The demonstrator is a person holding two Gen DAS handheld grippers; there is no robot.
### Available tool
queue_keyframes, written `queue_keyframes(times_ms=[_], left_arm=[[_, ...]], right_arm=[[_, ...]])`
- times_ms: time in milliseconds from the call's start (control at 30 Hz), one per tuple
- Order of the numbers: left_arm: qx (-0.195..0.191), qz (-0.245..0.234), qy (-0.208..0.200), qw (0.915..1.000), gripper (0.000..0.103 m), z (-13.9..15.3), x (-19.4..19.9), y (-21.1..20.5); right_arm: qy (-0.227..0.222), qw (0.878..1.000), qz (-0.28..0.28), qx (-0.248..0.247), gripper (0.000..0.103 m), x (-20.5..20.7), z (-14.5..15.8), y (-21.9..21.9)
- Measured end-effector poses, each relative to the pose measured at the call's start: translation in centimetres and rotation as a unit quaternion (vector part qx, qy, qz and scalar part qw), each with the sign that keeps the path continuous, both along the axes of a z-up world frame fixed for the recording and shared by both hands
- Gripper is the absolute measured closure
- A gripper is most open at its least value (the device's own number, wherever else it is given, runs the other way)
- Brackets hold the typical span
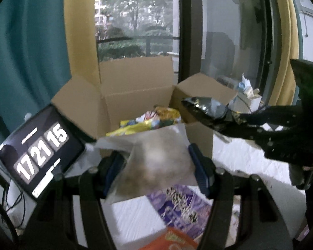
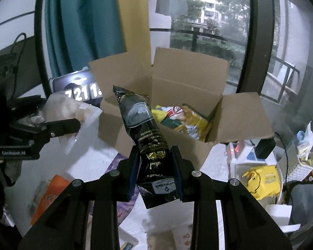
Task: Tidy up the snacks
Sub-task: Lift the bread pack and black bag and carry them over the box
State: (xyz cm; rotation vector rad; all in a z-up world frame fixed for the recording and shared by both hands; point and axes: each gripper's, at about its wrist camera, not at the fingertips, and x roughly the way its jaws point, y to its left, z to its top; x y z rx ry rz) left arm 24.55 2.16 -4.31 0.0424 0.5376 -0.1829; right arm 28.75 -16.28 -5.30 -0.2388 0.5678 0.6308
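My left gripper (image 1: 154,166) is shut on a clear plastic snack bag (image 1: 156,164) with pale brown contents, held up in front of the open cardboard box (image 1: 135,89). In the right wrist view the same bag (image 2: 73,112) hangs at the left in the left gripper (image 2: 58,128). My right gripper (image 2: 155,173) is shut on a black foil snack packet (image 2: 142,129) that stands upright between its pads. That packet (image 1: 206,110) also shows at the right of the left wrist view. Inside the box (image 2: 187,83) lie several yellow and green snack packs (image 2: 183,118).
A tablet showing a clock (image 1: 40,145) leans left of the box. A purple pack (image 1: 181,206) and an orange pack (image 1: 173,239) lie on the white table (image 1: 239,158) below. A white basket (image 2: 298,162) and a yellow box (image 2: 262,179) crowd the right side. A window is behind.
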Motion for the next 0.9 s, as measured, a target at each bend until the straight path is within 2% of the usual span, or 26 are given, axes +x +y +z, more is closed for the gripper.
queue_keyframes(times_ms=[367,633,800,900], left_arm=[[-0.023,0.017,-0.046,0.9985,0.039,2.3,5.1,0.0],[-0.058,0.032,-0.066,0.9956,0.039,2.4,9.7,1.8],[-0.067,0.038,-0.086,0.9934,0.038,2.8,12.4,3.1],[-0.078,0.042,-0.085,0.9924,0.038,2.3,14.5,4.1]], right_arm=[[-0.017,0.999,-0.028,0.024,0.071,4.0,1.4,0.1],[-0.03,0.998,-0.043,0.028,0.071,7.5,2.0,1.3],[-0.039,0.997,-0.048,0.038,0.071,9.9,2.5,2.5],[-0.039,0.997,-0.053,0.048,0.071,11.8,2.5,3.3]])
